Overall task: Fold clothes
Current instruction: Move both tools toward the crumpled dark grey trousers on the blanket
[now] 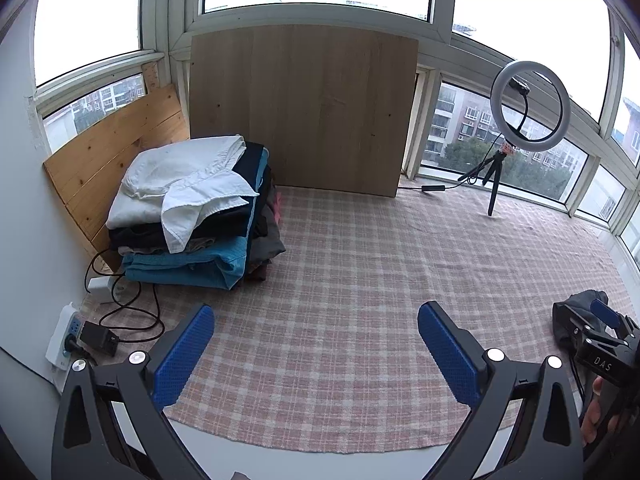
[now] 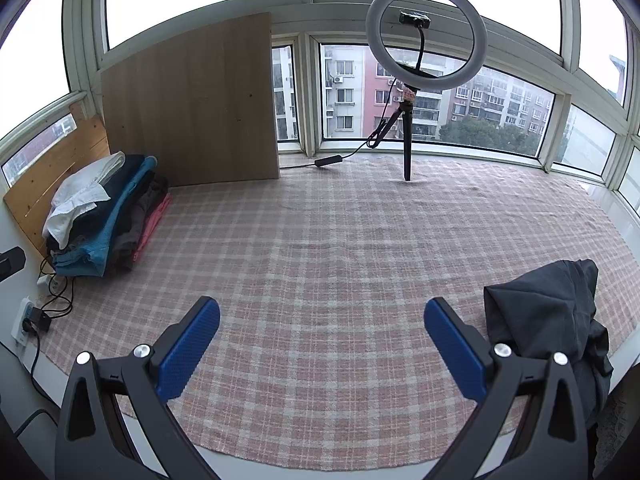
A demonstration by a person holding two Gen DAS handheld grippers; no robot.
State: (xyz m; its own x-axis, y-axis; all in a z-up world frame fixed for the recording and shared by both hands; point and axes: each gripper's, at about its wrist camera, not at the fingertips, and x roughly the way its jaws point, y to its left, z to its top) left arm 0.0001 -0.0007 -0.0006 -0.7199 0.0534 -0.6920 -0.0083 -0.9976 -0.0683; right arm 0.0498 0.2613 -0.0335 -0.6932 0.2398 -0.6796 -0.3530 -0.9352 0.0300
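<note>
Dark grey garment (image 2: 548,312) lies crumpled on the plaid cloth (image 2: 340,260), just right of the right gripper (image 2: 322,344) & touching nothing of it. Right gripper's blue pads spread wide, nothing btwn them.

Left gripper (image 1: 316,350) likewise spread wide, empty, over bare plaid. Seen from the left cam, the garment is far right, partly hidden behind the other gripper.

Stack of folded clothes (image 1: 192,208), white shirt (image 1: 180,176) on top w/ teal & dark layers under, sits ahead-left of both tools, against a pine board (image 1: 112,160).

Bigger wood panel (image 1: 304,108) leans on windows straight ahead. Ring light on tripod (image 2: 424,40) ahead-right. Power strip w/ cables (image 1: 68,332) at left, by the wall.
</note>
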